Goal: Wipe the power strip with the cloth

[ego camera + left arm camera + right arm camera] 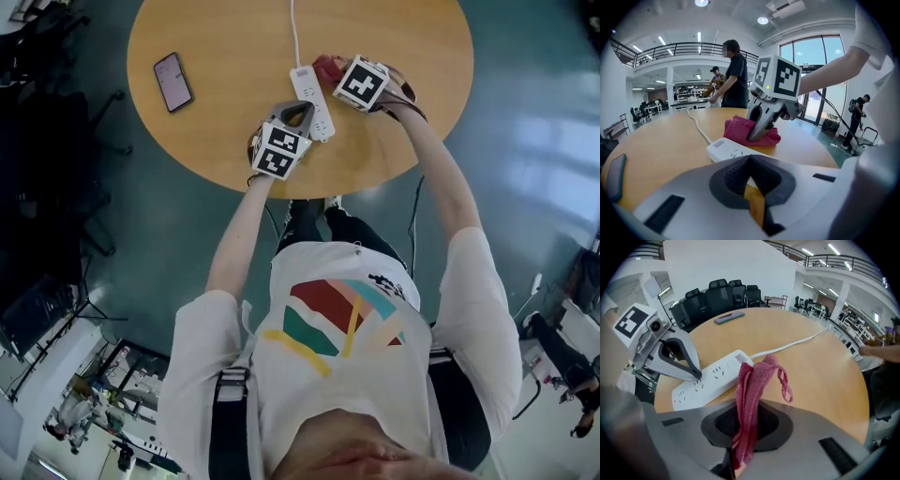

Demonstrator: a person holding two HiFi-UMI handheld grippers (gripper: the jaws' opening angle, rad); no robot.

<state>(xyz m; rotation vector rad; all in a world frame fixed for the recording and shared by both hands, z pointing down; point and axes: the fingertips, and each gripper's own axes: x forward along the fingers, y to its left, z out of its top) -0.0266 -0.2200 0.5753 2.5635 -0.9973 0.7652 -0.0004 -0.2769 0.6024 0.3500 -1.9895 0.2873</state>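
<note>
So the strip [312, 101] lay flat on the round wooden worktop [216, 131], near the edge closest to the person. Its long axis ran pretty much straight away from them, with the far end leaning a bit left in the head view. The cord [293, 33] came out of that far end and ran on toward the far edge.

The left hand-held gripper [302, 114] had its jaws closed together with nothing between them. Going by the right gripper view, its tips sat on top of the strip [710, 378], toward the near end.

The right hand-held gripper [330, 69] was clamped on the red cloth [750, 394], which bunched out past the jaws with a little loop sticking off. That cloth [323, 64] sat on the worktop just beside the strip's far end, on its right side. A phone [173, 82] lay well off to the left.
</note>
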